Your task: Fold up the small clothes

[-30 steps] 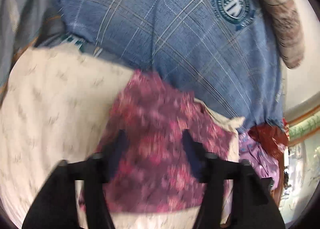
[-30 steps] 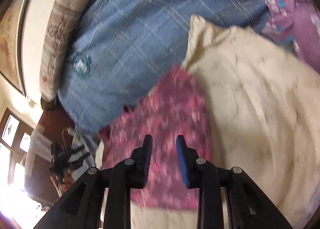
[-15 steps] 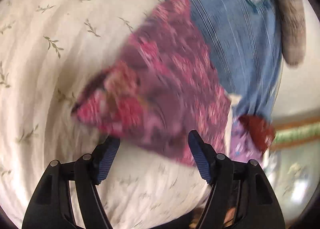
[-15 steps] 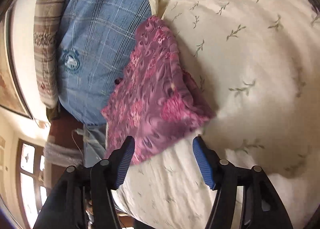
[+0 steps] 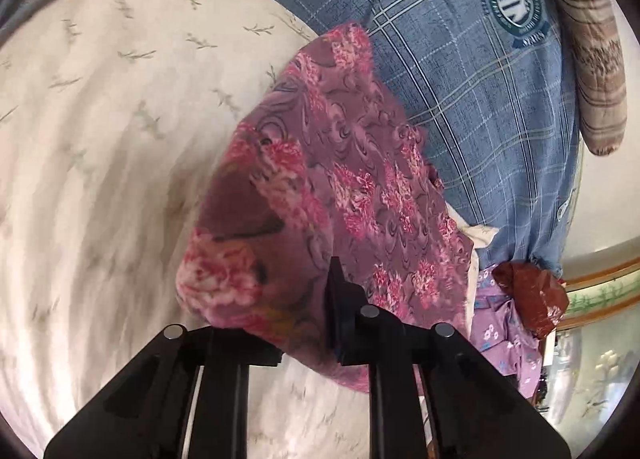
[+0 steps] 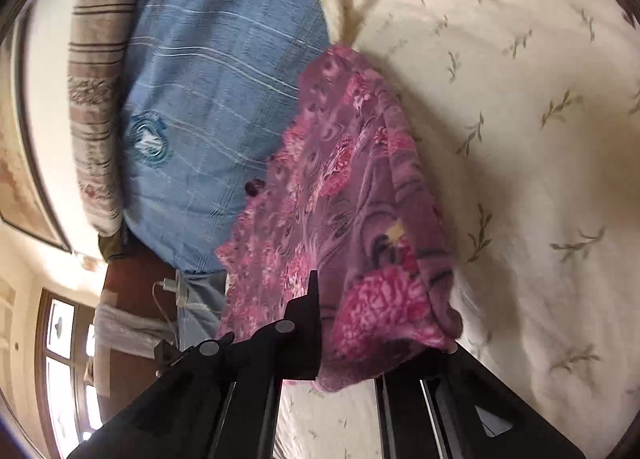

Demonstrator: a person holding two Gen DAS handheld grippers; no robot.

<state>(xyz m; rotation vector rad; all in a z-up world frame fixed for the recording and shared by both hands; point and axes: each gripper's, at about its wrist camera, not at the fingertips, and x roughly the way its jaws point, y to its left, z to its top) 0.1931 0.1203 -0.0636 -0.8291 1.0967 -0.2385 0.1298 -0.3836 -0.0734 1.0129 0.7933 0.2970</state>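
Note:
A small purple garment with pink flowers (image 5: 340,187) lies folded on a cream leaf-print sheet (image 5: 100,119), its far end reaching a blue plaid pillow (image 5: 460,59). My left gripper (image 5: 304,299) is shut on the garment's near edge; cloth drapes over and hides its left finger. In the right wrist view the same garment (image 6: 352,199) hangs over my right gripper (image 6: 352,323), which is shut on the near edge; its right finger is hidden by cloth.
A striped brown bolster (image 5: 592,59) lies beyond the blue pillow. A lilac flowered cloth (image 5: 500,339) and a red cloth (image 5: 528,299) lie at the bed's right edge. The right wrist view shows the sheet (image 6: 520,139), a window (image 6: 64,359) and a cable (image 6: 164,299).
Both grippers were open half a second ago, just short of the garment. Both have moved forward and closed on its near edge, which now drapes over the fingers.

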